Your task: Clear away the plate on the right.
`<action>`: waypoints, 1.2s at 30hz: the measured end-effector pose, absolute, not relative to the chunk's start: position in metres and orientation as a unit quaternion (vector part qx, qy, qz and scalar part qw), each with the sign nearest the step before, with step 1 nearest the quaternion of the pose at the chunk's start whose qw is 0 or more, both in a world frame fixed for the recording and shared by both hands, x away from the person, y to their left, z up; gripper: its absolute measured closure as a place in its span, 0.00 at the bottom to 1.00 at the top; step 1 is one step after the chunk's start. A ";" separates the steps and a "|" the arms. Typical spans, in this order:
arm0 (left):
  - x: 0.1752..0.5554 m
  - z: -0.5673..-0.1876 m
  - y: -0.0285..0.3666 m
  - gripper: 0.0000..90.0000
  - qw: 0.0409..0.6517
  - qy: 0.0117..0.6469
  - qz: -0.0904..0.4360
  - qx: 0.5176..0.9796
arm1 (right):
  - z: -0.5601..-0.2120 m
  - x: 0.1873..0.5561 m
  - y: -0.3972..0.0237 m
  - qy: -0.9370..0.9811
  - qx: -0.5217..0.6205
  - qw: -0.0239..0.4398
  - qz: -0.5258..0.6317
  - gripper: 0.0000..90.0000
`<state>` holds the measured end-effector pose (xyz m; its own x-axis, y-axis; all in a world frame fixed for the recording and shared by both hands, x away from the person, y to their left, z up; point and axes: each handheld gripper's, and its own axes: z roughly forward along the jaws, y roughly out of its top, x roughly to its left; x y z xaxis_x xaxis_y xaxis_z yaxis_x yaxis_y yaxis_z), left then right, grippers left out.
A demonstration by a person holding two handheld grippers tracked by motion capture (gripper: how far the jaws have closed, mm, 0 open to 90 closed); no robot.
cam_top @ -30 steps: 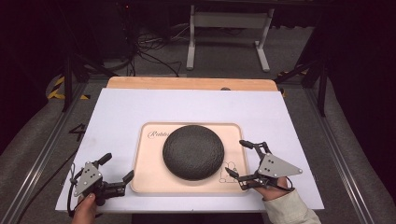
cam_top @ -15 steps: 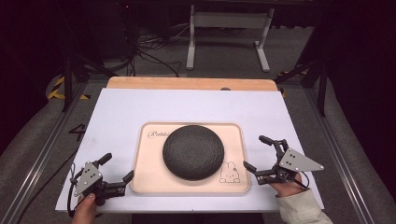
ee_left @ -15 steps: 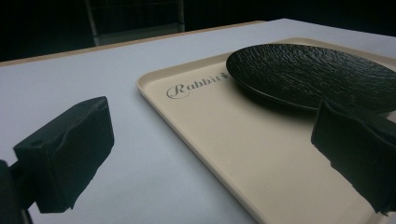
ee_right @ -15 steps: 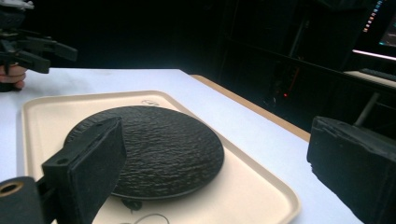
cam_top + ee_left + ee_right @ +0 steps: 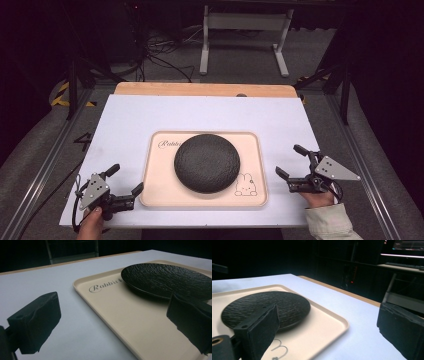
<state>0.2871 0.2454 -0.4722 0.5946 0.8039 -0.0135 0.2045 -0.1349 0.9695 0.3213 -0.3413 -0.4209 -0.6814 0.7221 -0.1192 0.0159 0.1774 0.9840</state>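
Note:
A black, rough-textured round plate lies in the middle of a cream tray printed with "Rabbit" and a small rabbit drawing. My left gripper rests at the tray's near left corner, open, with one jaw over the tray's rim and nothing gripped. My right gripper hovers over the white surface to the right of the tray, apart from it. Its jaws have just been opening and nothing is between them. In the right gripper view the plate and tray lie to the left of the gripper.
A white sheet covers the table, with a wooden strip along its far edge. Metal rails run down both sides. Beyond the table stand a metal frame and cables on the dark floor.
My right gripper has moved to the right, away from the tray's near right corner, and its jaws stand slightly wider. The left gripper, tray and plate have not moved.

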 end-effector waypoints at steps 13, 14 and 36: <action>0.287 -0.472 0.246 0.00 0.551 0.360 0.272 0.702 | -0.443 0.323 -0.363 0.710 0.288 0.304 0.567 0.05; 0.287 -0.472 0.246 0.00 0.551 0.359 0.272 0.702 | -0.443 0.323 -0.364 0.708 0.289 0.303 0.569 0.05; 0.287 -0.472 0.246 0.00 0.552 0.358 0.270 0.703 | -0.454 0.329 -0.369 0.711 0.319 0.285 0.558 0.05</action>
